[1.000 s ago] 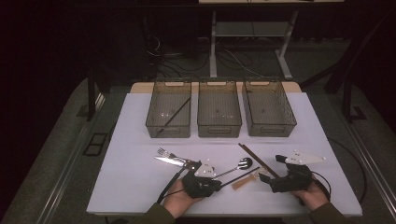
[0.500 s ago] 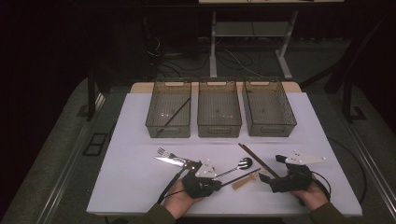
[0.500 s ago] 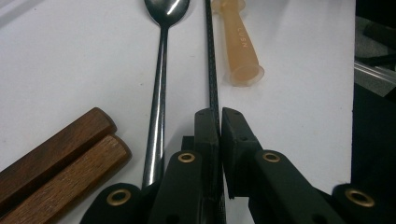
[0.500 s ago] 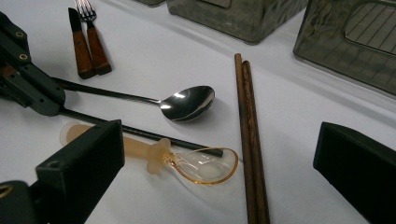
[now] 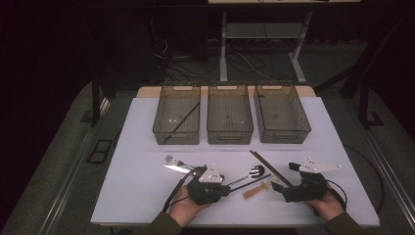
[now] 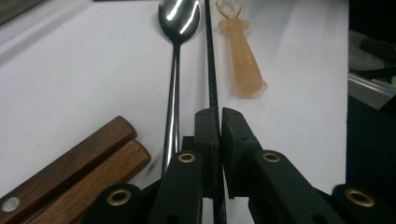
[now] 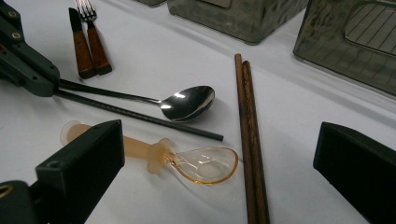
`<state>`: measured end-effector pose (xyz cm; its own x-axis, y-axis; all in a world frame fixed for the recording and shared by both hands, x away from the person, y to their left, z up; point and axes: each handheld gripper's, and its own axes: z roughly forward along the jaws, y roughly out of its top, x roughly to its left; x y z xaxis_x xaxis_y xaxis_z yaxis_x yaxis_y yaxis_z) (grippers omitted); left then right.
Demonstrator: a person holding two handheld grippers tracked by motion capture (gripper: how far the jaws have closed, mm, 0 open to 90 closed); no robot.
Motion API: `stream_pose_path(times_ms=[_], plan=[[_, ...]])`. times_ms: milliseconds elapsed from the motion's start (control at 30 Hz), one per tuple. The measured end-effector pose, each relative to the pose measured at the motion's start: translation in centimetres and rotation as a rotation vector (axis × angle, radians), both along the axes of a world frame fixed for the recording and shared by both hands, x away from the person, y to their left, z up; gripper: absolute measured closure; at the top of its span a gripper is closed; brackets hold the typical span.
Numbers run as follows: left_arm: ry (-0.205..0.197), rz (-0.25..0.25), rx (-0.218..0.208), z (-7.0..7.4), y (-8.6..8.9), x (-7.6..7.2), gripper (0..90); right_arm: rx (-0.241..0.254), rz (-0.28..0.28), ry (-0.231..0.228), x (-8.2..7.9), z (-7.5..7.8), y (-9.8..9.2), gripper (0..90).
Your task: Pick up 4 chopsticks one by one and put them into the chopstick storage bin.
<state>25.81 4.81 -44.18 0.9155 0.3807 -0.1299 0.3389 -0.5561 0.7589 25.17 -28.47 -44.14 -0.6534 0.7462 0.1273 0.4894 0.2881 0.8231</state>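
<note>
Black chopstick [image 6: 212,79] clamped in low, level left gripper [image 6: 219,126] beside spoon [image 6: 176,42]; right gripper [image 7: 219,172] wide apart.

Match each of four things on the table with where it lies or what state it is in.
Things:
1. black chopstick
2. metal spoon
3. orange plastic spoon
4. brown chopsticks

States:
A. lying as a pair, side by side, near the right-hand bin
B. clamped in the left gripper
C. see-through bowl, lying free in front of the open right gripper
D. shiny, beside the black stick, not gripped

Pairs: 1-B, 2-D, 3-C, 4-A
</note>
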Motion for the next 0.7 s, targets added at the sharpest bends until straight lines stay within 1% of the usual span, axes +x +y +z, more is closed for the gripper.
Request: stream_pose_path(times_ms=[67, 133, 200, 300, 400, 433, 467, 500, 700], plan=[[-0.005, -0.006, -0.001, 0.2, 0.3, 0.1, 85.2, 0.000, 0.000, 0.000, 0.0, 0.0, 0.0, 1.5], [-0.001, -0.004, -0.014, 0.3, 0.4, 0.2, 85.2, 0.000, 0.000, -0.001, 0.0, 0.0, 0.0, 1.5], [-0.004, -0.014, -0.013, 0.5, 0.6, 0.3, 85.2, 0.000, 0.001, -0.001, 0.0, 0.0, 0.0, 1.5], [0.001, -0.015, -0.027, 0.7, 0.9, 0.3, 85.2, 0.001, -0.001, -0.001, 0.0, 0.0, 0.0, 1.5], [-0.001, -0.025, -0.031, 1.0, 1.2, 0.4, 85.2, 0.002, -0.002, 0.000, 0.0, 0.0, 0.0, 1.5], [-0.002, -0.025, -0.040, 1.0, 1.3, 0.4, 85.2, 0.002, -0.001, -0.001, 0.0, 0.0, 0.0, 1.5], [-0.004, -0.030, -0.034, 1.1, 1.4, 0.5, 85.2, 0.002, -0.001, 0.000, 0.0, 0.0, 0.0, 1.5], [-0.001, -0.025, -0.043, 1.1, 1.5, 0.5, 85.2, 0.002, -0.001, -0.001, 0.0, 0.0, 0.0, 1.5], [-0.004, -0.025, -0.057, 1.6, 2.3, 0.7, 85.2, 0.003, 0.000, 0.000, 0.0, 0.0, 0.0, 1.5]])
